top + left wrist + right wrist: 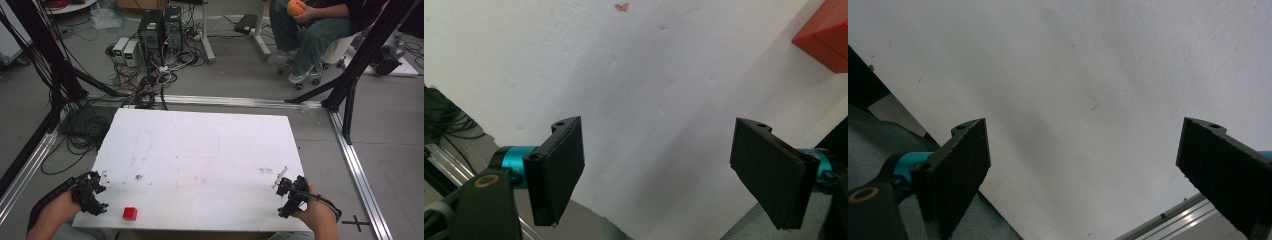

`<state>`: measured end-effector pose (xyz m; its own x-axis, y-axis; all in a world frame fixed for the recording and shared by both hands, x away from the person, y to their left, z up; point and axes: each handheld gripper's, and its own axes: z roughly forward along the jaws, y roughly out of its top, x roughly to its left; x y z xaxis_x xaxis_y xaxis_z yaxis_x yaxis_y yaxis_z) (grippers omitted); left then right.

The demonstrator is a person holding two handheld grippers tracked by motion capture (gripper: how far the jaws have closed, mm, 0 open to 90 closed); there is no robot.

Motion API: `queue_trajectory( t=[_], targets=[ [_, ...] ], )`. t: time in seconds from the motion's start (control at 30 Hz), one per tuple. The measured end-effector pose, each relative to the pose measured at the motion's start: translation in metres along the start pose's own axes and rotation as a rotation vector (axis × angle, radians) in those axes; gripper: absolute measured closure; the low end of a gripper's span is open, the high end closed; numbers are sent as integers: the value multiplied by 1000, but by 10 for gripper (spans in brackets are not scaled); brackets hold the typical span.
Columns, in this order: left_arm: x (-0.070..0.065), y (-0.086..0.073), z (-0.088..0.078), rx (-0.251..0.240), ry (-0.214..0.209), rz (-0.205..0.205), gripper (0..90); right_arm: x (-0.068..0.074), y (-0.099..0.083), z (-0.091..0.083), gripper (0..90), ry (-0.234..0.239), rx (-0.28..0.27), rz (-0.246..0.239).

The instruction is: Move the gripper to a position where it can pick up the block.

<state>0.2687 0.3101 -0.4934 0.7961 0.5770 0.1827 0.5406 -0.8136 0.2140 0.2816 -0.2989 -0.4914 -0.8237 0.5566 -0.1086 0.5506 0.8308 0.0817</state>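
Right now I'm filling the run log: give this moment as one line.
left claw: open, empty | right claw: open, empty | red cube: on white board, near edge, untouched

Cube [130,213] on table [200,150] — near front edge, right of left gripper [95,190]

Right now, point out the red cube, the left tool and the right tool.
red cube [130,213], high view, its top face.
left tool [656,167], left gripper view, midway between its jaws.
right tool [1083,170], right gripper view, midway between its jaws.
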Motion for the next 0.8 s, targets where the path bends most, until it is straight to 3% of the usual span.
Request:
queue_trajectory(
  t=[0.33,0.37,0.8],
  targets=[
    [3,0,-3,15,-7,102,220,0,2,-2,64,-4,-6,-1],
    [3,0,-5,20,-7,138,220,0,2,-1,64,-2,-6,0],
    [-4,11,-9,22,-45,299,220,1,4,-2,65,-4,-5,-8]
  ],
)
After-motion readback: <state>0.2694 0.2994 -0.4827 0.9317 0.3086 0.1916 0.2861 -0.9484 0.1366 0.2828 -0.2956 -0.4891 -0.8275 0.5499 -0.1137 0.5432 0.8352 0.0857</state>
